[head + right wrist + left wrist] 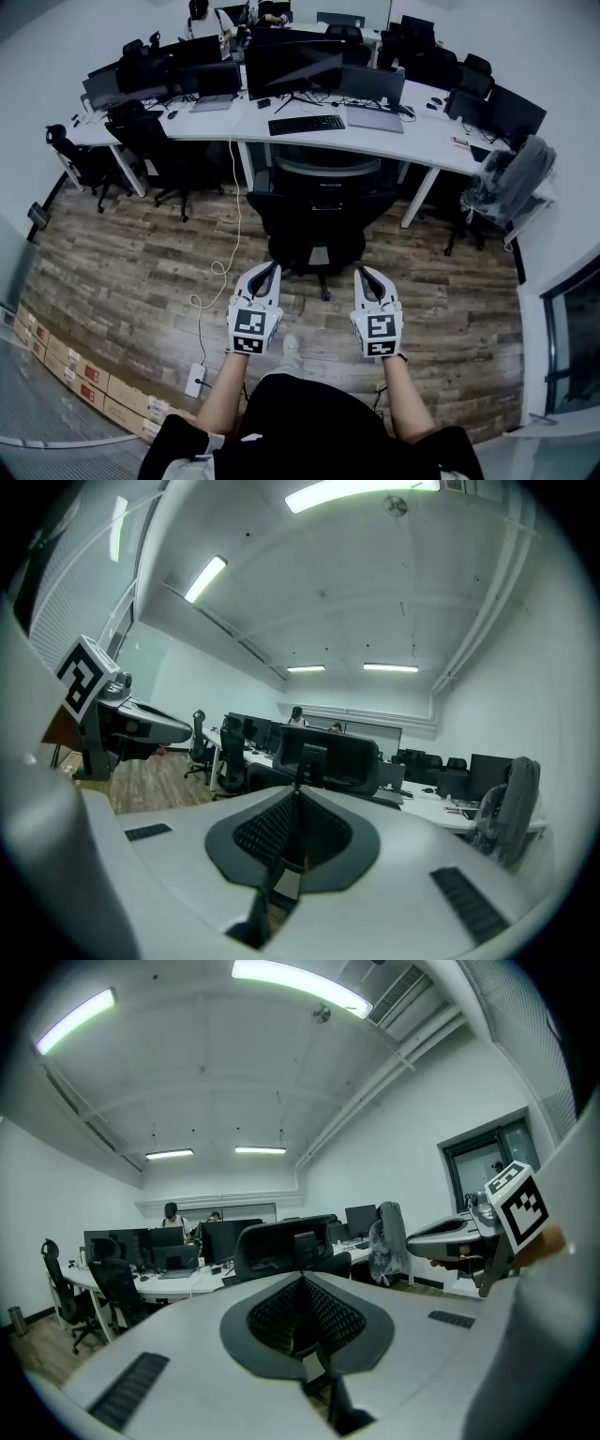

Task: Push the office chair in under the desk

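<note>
Looking down at a wood floor [141,272] in an office, facing a long white desk [422,131]. Seeing the black office chair [314,220] right by the desk edge, back turned this way. Holding the left gripper [266,272] and right gripper [366,275] side by side near the chair, not touching it. Pressing both pairs of fingers tight together, gripping nothing.

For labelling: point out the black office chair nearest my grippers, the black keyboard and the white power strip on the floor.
black office chair [315,211]: head view, middle of backrest.
black keyboard [307,124]: head view, centre keys.
white power strip [195,380]: head view, top face.
</note>
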`<state>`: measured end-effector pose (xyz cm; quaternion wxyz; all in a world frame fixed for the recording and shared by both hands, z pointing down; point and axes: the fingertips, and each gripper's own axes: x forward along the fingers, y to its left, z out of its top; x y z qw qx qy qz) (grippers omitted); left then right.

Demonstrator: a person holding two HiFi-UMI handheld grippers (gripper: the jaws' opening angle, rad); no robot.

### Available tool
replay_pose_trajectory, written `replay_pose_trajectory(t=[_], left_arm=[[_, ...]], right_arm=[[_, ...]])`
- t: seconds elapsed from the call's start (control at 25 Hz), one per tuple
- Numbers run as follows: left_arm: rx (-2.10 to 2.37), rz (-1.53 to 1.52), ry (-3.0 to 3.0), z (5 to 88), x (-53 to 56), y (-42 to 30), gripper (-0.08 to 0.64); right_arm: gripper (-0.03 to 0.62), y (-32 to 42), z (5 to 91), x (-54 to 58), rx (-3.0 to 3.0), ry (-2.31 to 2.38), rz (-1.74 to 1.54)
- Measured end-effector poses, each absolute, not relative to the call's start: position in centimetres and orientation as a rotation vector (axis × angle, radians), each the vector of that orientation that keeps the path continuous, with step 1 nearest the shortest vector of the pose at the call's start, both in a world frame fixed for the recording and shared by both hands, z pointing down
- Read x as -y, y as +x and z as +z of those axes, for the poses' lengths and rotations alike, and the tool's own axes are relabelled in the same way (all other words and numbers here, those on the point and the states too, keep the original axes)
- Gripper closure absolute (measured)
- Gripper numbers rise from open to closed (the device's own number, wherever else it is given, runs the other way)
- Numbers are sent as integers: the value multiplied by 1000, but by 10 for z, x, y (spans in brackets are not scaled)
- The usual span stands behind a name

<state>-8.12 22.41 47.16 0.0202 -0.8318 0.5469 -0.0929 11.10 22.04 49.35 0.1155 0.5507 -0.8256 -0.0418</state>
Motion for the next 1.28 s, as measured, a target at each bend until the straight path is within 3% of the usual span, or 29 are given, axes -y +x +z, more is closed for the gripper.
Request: replay_pose_trajectory(t=[0.84,1.28], left_arm=[[-1568,-282,-2678,467,-24,-98,543],[-1433,-305,-2776,486,21,-100,543]], right_arm=[[566,76,483,-30,2367,1682,-96],[566,58,489,-2,2301,1696,-130]])
